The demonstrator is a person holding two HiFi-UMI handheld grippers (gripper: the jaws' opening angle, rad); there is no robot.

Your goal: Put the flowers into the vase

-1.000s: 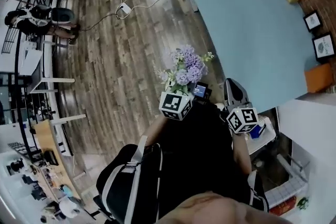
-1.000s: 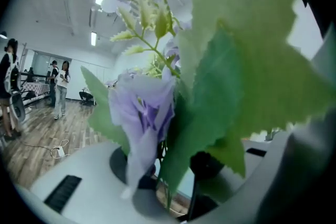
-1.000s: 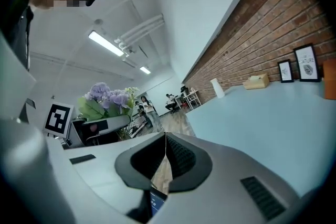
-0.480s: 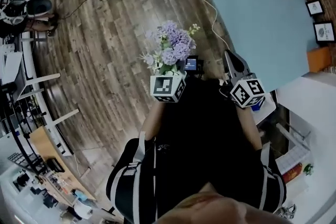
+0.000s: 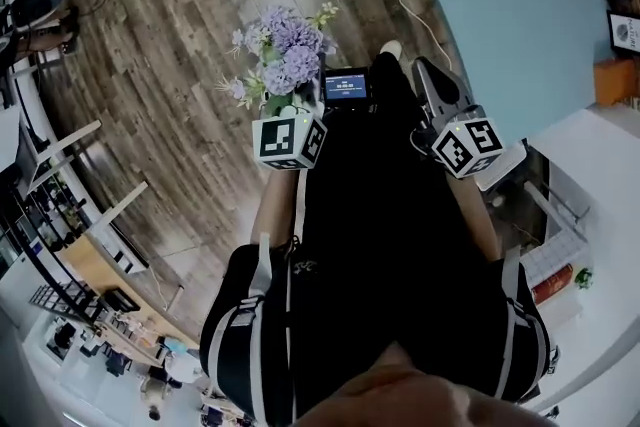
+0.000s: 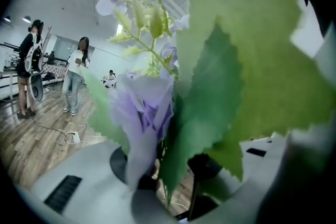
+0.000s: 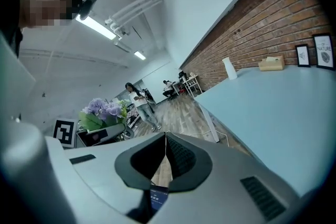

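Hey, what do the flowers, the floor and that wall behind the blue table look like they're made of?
Flowers: likely artificial fabric, matte; the leaves look flat with cut saw-tooth edges.
Floor: wood or wood-look planks with a slight sheen; grain and board seams show.
Wall: red-brown brick, rough and matte; mortar lines are visible.

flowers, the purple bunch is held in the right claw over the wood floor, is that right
Not quite. The purple flowers are held in the left claw, not the right. The left gripper view shows their stems and leaves between its jaws. The right claw is shut with nothing in it. The bunch is over the wood floor, as you say.
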